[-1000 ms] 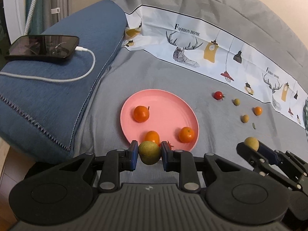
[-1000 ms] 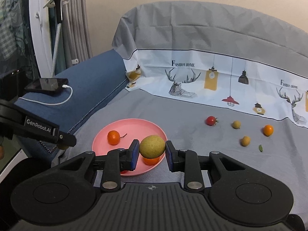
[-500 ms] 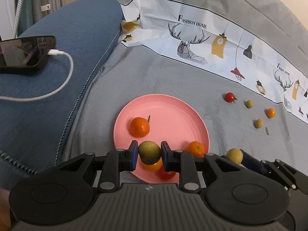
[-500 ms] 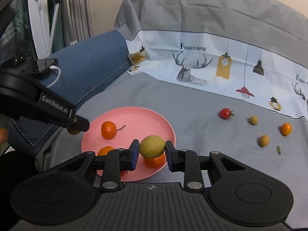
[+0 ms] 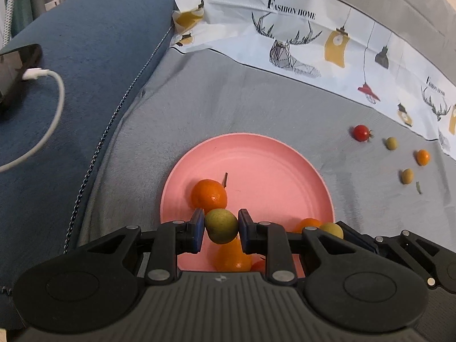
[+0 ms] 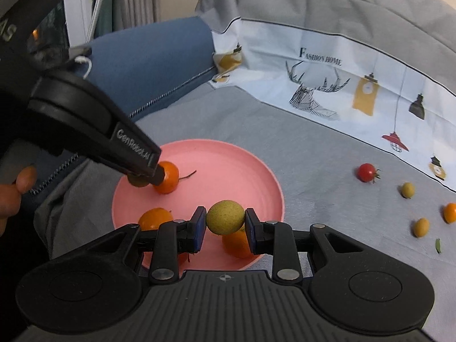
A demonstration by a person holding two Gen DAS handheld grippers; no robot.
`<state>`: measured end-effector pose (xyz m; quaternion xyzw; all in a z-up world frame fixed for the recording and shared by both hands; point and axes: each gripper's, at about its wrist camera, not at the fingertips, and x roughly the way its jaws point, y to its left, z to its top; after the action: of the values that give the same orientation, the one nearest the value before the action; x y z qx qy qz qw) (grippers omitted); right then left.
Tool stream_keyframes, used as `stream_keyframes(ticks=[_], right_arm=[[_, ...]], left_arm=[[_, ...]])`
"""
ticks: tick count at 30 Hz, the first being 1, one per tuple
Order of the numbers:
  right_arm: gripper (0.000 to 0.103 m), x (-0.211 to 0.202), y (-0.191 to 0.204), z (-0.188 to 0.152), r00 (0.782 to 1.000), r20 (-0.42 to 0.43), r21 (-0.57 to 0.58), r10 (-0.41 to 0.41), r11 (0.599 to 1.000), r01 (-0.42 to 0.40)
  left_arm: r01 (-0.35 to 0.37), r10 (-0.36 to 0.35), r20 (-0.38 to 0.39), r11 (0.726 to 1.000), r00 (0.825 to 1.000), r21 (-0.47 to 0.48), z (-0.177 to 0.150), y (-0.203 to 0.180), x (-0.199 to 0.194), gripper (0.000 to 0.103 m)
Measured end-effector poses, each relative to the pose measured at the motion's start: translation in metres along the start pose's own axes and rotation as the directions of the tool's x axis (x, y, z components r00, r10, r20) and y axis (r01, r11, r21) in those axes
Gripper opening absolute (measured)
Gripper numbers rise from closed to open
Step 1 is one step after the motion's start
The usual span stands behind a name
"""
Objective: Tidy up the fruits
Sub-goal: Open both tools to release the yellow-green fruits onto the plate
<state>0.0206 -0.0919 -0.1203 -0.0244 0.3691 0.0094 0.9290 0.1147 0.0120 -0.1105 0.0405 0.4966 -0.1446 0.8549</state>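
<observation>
Left gripper (image 5: 221, 227) pinches a green fruit (image 5: 221, 226) between its blue pads, hanging over the 7 o'clock part of the pink plate (image 5: 256, 156). Right gripper (image 6: 225, 222) likewise clamps a yellow-green fruit (image 6: 225, 217), poised over the plate's (image 6: 228, 159) 5 o'clock edge. Seen from the right wrist, the left gripper's (image 6: 145, 175) tip sits at about 9 o'clock on the plate, its fruit (image 6: 137, 180) just beside a stemmed orange (image 6: 168, 181). Seen from the left wrist, the right gripper (image 5: 342, 232) comes in at the plate's 4 o'clock rim with its fruit (image 5: 332, 229).

On the plate lie the stemmed orange (image 5: 209, 194) at 8 o'clock, a second orange (image 5: 232, 255) near 6 o'clock below the left gripper's fruit, and a third orange (image 5: 309, 223) at 4 o'clock. A small red fruit (image 5: 258, 265) peeks out beside the second orange.

The plate rests on a grey cloth (image 5: 213, 99). Well apart from it, toward 2 to 3 o'clock, loose fruits lie on the cloth: a cherry tomato (image 5: 361, 133), a green one (image 5: 391, 143), a small orange (image 5: 422, 157) and a yellowish one (image 5: 407, 176), with a little leaf (image 5: 418, 187) just beside the last.

At 10 o'clock of the plate a blue cushion (image 5: 85, 71) carries a phone (image 5: 17, 68) with a white cable (image 5: 54, 108) plugged in. A person's fingers (image 6: 17, 188) show at the left edge of the right wrist view.
</observation>
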Motion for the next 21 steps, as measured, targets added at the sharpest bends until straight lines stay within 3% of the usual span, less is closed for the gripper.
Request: stream_keyframes(ticks=[3,5,6,7,9,13,15,21], right_arm=[[0.030,0.007,0.001,0.000,1.000,-0.013,-0.017,0.005,1.000,-0.005],[0.031,0.010,0.001,0.001,1.000,-0.024,-0.028,0.020,0.999,-0.021],[0.036,0.011,0.001,0.002,0.999,-0.029,-0.033,0.030,0.999,-0.031],[0.053,0.011,0.001,0.002,0.999,-0.029,-0.040,0.036,0.999,-0.037],[0.071,0.007,0.002,0.001,0.999,-0.018,-0.055,0.036,0.998,-0.037],[0.076,-0.007,0.000,-0.001,0.999,-0.024,-0.038,0.029,0.999,-0.030],[0.084,-0.019,-0.004,-0.004,0.999,-0.039,0.002,0.021,1.000,-0.021],[0.096,-0.059,-0.010,-0.018,0.997,-0.083,0.103,-0.012,0.994,0.020]], left_arm=[[0.007,-0.007,-0.004,1.000,1.000,0.012,0.002,0.000,0.006,0.030],[0.015,-0.016,0.015,0.999,1.000,0.033,0.003,-0.003,0.004,0.061],[0.005,-0.006,0.037,1.000,0.999,0.031,0.002,-0.003,0.001,0.090],[-0.010,0.008,0.067,1.000,0.998,0.023,0.002,-0.003,-0.004,0.102],[-0.011,0.008,0.114,1.000,0.993,0.027,-0.001,-0.004,-0.014,0.103],[-0.029,0.024,0.095,0.998,0.995,0.057,-0.010,-0.007,-0.025,0.103],[-0.044,0.038,0.085,0.997,0.996,0.062,-0.018,-0.007,-0.034,0.103],[-0.087,0.086,0.049,0.996,0.995,0.016,-0.050,0.008,-0.068,0.103]])
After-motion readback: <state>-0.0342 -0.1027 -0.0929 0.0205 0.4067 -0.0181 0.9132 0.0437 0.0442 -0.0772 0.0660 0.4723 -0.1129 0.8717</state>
